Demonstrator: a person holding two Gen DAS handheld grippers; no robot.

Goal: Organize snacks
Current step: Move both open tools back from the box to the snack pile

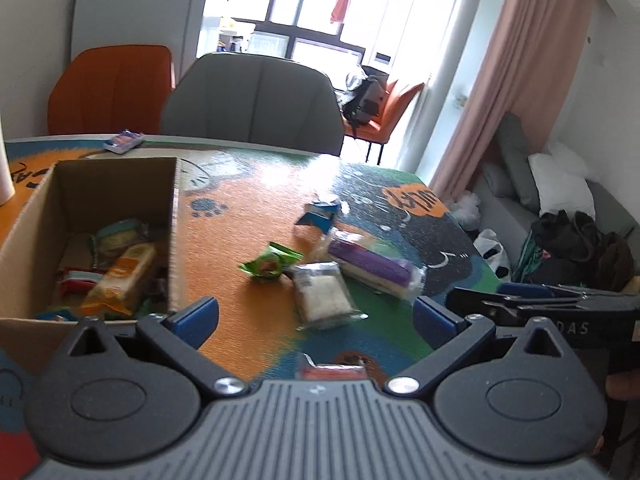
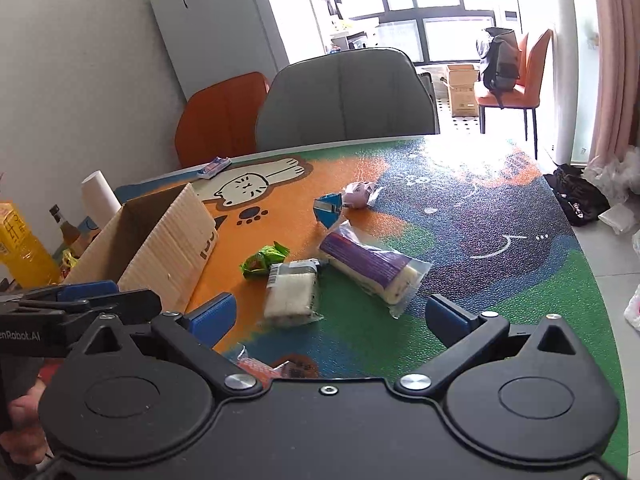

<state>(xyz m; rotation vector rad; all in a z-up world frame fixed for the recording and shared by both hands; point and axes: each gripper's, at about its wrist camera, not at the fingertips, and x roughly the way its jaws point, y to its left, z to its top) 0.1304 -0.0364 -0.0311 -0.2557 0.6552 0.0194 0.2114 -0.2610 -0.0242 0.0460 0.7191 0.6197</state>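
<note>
We're hovering both grippers, left (image 1: 316,314) and right (image 2: 330,318), jaws spread wide and empty, over loose snacks beside the box (image 1: 173,216), so we're probably best going for the white pack (image 2: 289,295) first, squeezing across its short sides.

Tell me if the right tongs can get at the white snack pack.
Probably yes: the right tongs are open, and the white snack pack lies flat on the table just ahead, nothing between.
</note>
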